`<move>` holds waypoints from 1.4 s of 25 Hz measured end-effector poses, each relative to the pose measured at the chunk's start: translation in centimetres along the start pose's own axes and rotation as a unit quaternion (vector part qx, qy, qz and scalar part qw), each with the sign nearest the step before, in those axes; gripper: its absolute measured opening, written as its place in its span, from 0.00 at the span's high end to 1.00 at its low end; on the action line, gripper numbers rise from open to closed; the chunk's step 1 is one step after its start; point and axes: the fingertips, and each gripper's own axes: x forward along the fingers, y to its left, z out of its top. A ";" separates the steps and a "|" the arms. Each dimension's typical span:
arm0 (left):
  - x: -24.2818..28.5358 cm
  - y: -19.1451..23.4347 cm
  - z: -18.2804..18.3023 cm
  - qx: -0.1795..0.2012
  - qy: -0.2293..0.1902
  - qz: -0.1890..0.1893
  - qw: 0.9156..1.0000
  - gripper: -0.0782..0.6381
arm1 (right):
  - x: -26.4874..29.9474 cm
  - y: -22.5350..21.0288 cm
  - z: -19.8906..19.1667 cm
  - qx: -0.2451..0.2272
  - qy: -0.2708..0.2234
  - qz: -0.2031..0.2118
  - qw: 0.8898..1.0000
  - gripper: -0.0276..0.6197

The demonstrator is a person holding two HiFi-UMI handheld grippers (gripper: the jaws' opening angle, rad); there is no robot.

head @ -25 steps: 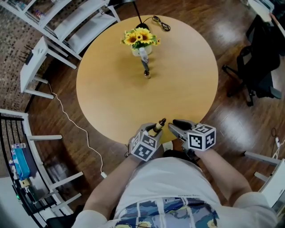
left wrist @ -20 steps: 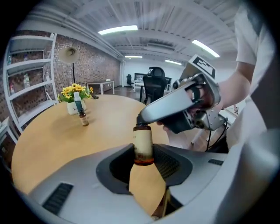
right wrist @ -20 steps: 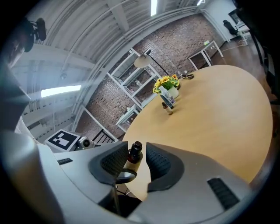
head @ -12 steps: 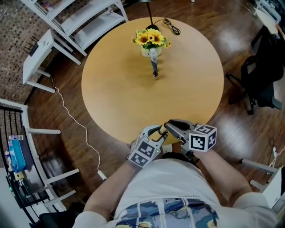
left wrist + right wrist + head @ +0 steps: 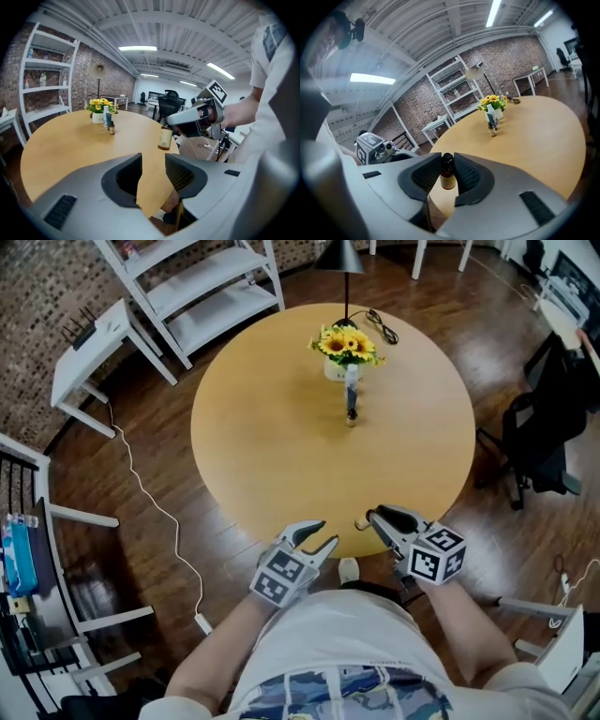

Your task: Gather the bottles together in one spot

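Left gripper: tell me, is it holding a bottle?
No, the fingers of the left gripper have just been opening and stand apart, nothing between them.

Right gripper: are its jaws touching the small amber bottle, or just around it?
Touching. In the right gripper view the right gripper presses its jaws on both sides of the amber bottle; the left gripper view shows it held off the table.

Round table [image 5: 272, 427] bears sunflower pot [image 5: 334, 370], pale bottle [image 5: 351, 381], brown bottle [image 5: 351, 415], cable [image 5: 382, 326].
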 end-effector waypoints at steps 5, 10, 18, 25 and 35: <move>-7.3 2.9 -3.4 -0.079 0.001 0.034 0.996 0.67 | 0.4 0.7 -0.1 -0.074 -0.006 -0.087 0.993 0.81; -12.6 4.6 -5.5 -0.111 -0.019 0.051 0.992 0.67 | 2.1 1.2 -0.9 -0.094 -0.015 -0.136 0.986 0.81; -14.2 7.9 -6.3 -0.151 -0.033 0.077 0.985 0.67 | 6.4 -1.6 -0.5 -0.126 -0.002 -0.168 0.978 0.81; -12.7 11.3 -5.3 -0.200 -0.027 0.110 0.973 0.67 | 13.0 -8.6 3.6 -0.155 0.003 -0.174 0.972 0.81; -10.9 13.4 -3.4 -0.246 -0.015 0.140 0.959 0.69 | 19.8 -16.9 6.7 -0.176 0.008 -0.174 0.969 0.81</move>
